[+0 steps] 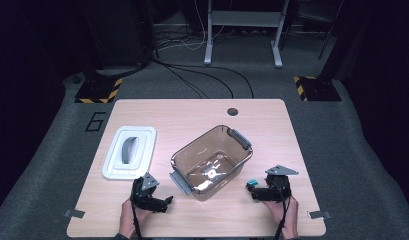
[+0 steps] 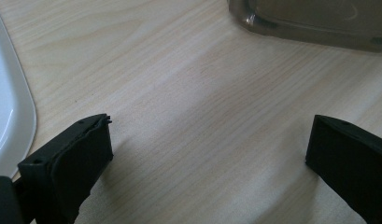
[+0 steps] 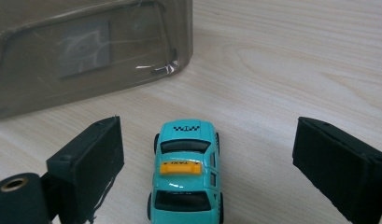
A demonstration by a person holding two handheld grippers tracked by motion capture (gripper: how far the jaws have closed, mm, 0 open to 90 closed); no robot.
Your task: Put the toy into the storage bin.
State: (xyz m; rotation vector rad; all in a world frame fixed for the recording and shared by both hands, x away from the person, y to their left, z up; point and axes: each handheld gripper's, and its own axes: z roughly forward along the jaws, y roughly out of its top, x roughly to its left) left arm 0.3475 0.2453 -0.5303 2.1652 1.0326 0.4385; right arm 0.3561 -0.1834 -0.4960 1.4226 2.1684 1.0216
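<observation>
A small teal toy taxi (image 3: 186, 186) with a yellow roof sign stands on the wooden table, its front toward the clear brown plastic container (image 3: 86, 56). My right gripper (image 3: 207, 135) is open, and the taxi sits between its jaws with a gap on each side. From above, the taxi (image 1: 251, 183) lies at the tip of the right gripper (image 1: 250, 191), just right of the container (image 1: 192, 146). My left gripper (image 1: 164, 202) rests near the table's front edge, left of the container. Its jaws (image 2: 209, 135) stand open over bare wood.
A white lid (image 1: 113, 167) with a grey handle lies on the table's left, and its edge (image 2: 11, 116) shows beside my left jaw. The container's corner (image 2: 310, 23) is ahead of the left gripper. A round hole (image 1: 232, 111) marks the table's far side.
</observation>
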